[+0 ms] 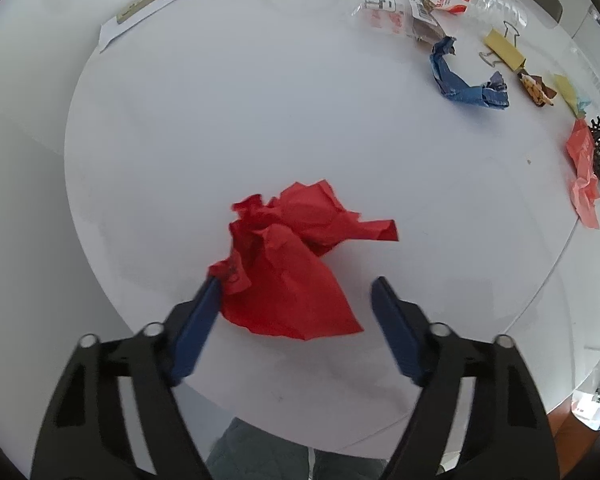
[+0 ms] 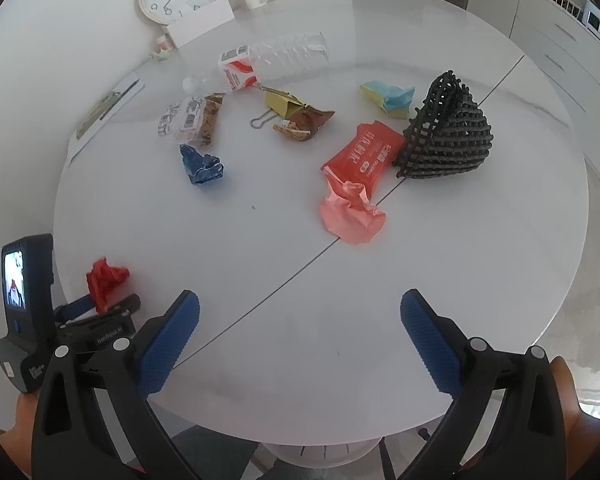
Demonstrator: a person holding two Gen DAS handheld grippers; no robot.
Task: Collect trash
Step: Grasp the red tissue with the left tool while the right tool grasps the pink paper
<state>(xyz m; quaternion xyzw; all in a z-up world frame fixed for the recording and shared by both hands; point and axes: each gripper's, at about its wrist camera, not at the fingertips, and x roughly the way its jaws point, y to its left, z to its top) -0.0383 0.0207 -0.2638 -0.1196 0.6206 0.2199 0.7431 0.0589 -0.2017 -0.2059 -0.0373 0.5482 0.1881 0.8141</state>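
The collecting looks to me hardly begun, because almost all the trash is lying loose on the round white table (image 2: 500, 240). The left gripper (image 1: 296, 286) is spread wide around a crumpled red paper (image 1: 288, 264) near the table's front edge; its left finger touches the paper, the right finger is clear of it, so nothing is pinched yet. The right gripper (image 2: 300, 300) is also spread, over bare table, and holds nothing. Farther back I can see a crumpled pink paper (image 2: 350, 214) touching a red wrapper (image 2: 364, 152), which lies just beside a black mesh basket (image 2: 446, 136) that is tipped over on its side. There is also a blue crumpled wrapper (image 2: 202, 164), a brown snack wrapper (image 2: 304, 122) next to a yellow binder clip (image 2: 280, 106), a clear plastic bottle (image 2: 284, 58), a small carton (image 2: 238, 68) and a blue-yellow paper (image 2: 388, 96). I cannot tell that any piece sits inside the basket. I would judge that the red paper is the first thing to be taken, and all the rest remains to do.
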